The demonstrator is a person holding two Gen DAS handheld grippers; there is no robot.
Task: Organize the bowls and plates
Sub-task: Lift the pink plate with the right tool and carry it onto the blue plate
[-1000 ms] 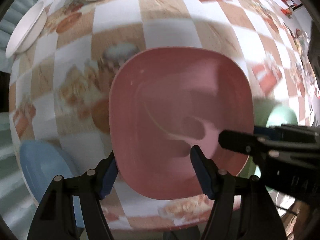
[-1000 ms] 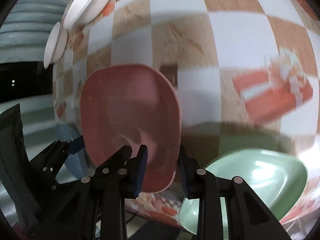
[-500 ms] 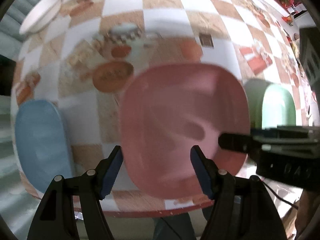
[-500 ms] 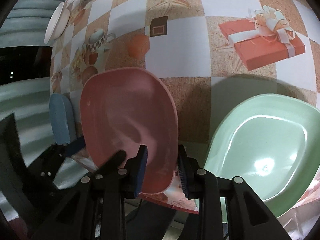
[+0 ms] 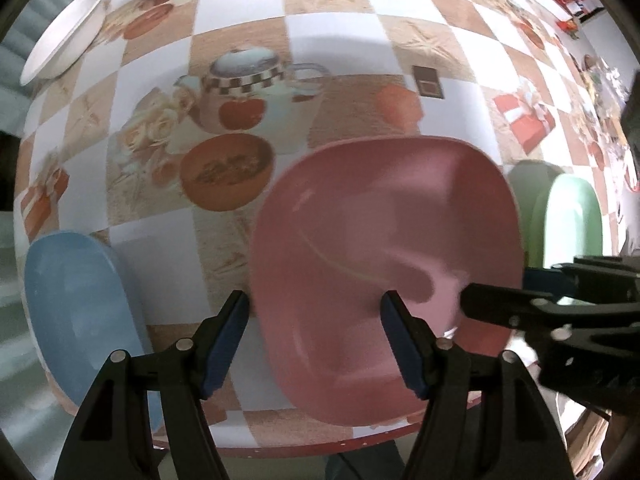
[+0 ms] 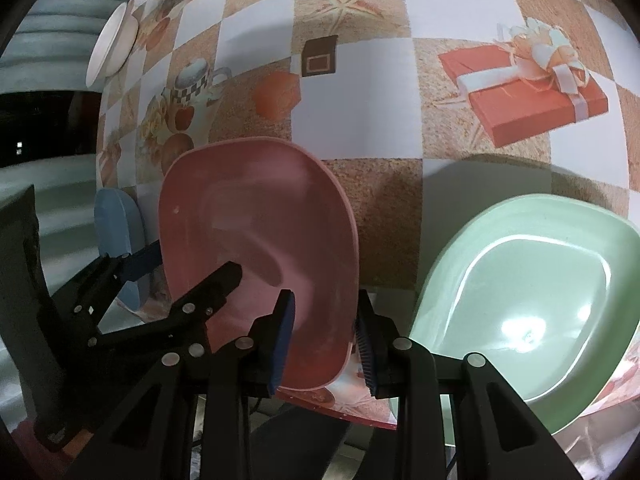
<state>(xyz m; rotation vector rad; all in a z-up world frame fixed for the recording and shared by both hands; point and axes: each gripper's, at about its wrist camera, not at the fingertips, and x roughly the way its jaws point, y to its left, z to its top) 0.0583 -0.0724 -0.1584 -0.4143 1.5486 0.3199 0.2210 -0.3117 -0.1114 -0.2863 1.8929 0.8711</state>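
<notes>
Right gripper [image 6: 326, 338] clamps pink plate [image 6: 260, 248] rim; left gripper [image 5: 316, 340] gapes.

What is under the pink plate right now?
Around the pink plate only the printed tablecloth shows, and its near edge overhangs the table edge. The right gripper straddles its rim. Whatever lies directly beneath is covered; whether it rests or hangs lifted cannot be told.

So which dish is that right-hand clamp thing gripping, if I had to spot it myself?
On the checkered tablecloth, look along the near edge. Between the blue plate and the green plate is the pink plate, pinched at its rim by the right gripper.
</notes>
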